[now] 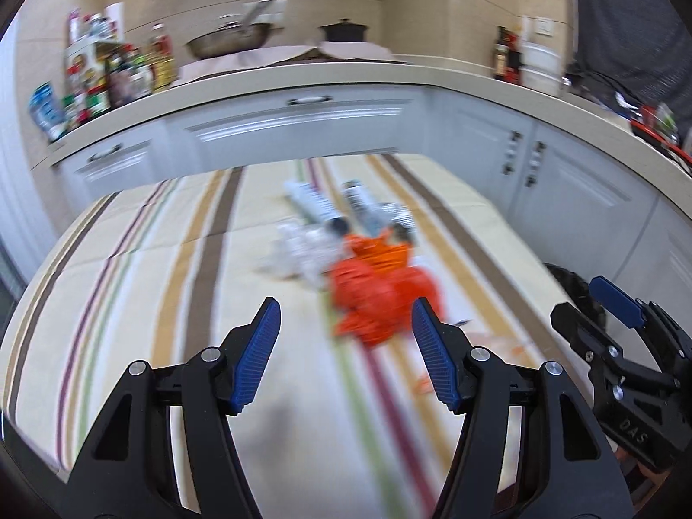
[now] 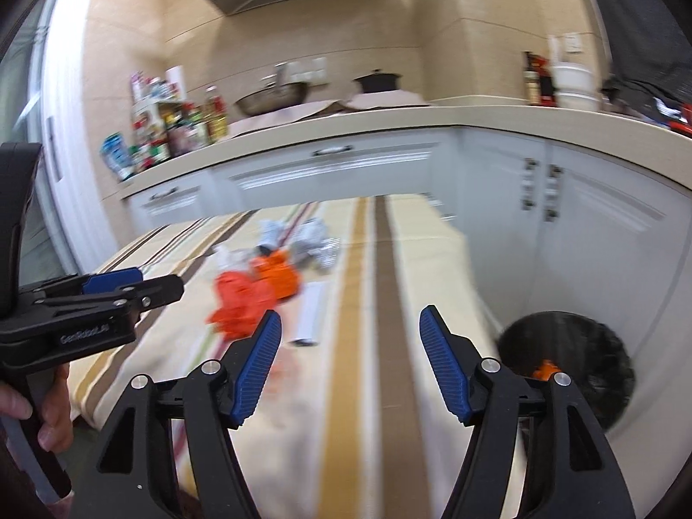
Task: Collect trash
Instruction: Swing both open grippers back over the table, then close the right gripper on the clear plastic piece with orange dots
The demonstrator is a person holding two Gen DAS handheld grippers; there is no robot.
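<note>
A pile of trash lies on the striped tablecloth (image 1: 151, 285): crumpled orange wrappers (image 1: 380, 298), white crumpled paper (image 1: 302, 251) and silver tubes or wrappers (image 1: 359, 203). My left gripper (image 1: 346, 315) is open and empty, just short of the orange wrappers. In the right wrist view the orange wrappers (image 2: 251, 298) lie left of centre, with a white flat piece (image 2: 311, 311) beside them. My right gripper (image 2: 350, 324) is open and empty above the cloth. A black trash bin (image 2: 579, 372) stands low at the right, with something orange inside.
White kitchen cabinets (image 1: 302, 125) and a beige counter (image 1: 302, 73) run behind and to the right of the table. Bottles (image 1: 108, 73), a wok (image 1: 233, 41) and a black pot (image 1: 344, 32) stand on the counter. The left gripper shows in the right wrist view (image 2: 173, 289).
</note>
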